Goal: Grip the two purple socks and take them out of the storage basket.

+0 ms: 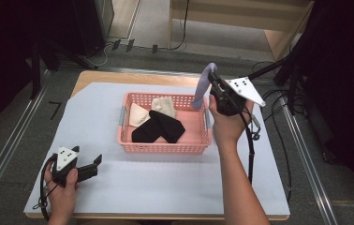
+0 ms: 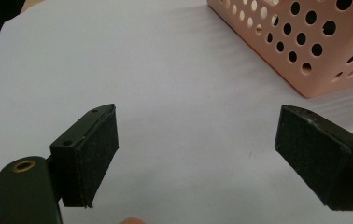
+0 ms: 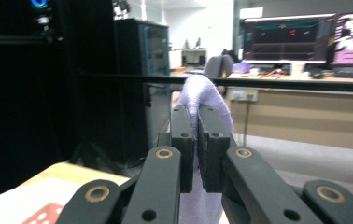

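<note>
Right gripper (image 1: 212, 80), right of centre, clamps a lavender sock (image 1: 203, 89) over the pink basket (image 1: 165, 146). Three socks lie inside. Left gripper (image 1: 95, 161) wide open, empty.

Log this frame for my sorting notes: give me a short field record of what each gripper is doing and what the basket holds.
right gripper: shut on lilac sock, raised above the basket's right end
left gripper: open, nothing between its pads, low over the white sheet
pink basket: holds two cream socks and a black sock
</note>
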Demonstrator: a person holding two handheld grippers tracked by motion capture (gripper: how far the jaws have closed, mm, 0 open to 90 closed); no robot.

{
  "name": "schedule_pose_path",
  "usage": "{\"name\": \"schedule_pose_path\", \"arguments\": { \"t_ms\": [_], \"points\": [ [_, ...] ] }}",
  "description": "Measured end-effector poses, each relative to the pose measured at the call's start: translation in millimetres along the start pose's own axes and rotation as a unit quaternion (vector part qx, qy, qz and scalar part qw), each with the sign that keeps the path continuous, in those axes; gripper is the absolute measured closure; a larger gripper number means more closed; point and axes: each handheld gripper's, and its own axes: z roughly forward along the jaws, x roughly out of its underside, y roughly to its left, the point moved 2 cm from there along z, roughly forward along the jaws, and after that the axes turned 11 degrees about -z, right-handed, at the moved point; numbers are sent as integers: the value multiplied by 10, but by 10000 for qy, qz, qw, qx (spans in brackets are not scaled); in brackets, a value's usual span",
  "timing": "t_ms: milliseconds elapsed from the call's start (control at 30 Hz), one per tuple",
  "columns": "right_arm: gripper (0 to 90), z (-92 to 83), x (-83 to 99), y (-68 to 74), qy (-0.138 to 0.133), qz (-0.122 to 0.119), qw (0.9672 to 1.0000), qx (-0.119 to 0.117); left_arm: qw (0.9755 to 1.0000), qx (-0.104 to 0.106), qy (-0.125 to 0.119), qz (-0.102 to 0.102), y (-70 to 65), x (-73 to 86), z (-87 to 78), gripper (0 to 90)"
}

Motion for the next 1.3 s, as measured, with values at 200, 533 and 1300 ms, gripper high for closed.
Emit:
{"name": "schedule_pose_path", "arguments": {
  "t_ms": [200,533,1300],
  "points": [
    [862,-148,38,-297,51,-1,9993,367,10000,-3,3,-1,-1,0,0,145],
    [862,-354,428,-583,443,44,9961,755,10000,-8,-14,46,0,-1,-1,145],
    [627,-521,1706,-672,2187,1019,9698,358,10000,-15,-16,49,-8,3,-6,146]
  ]
}}
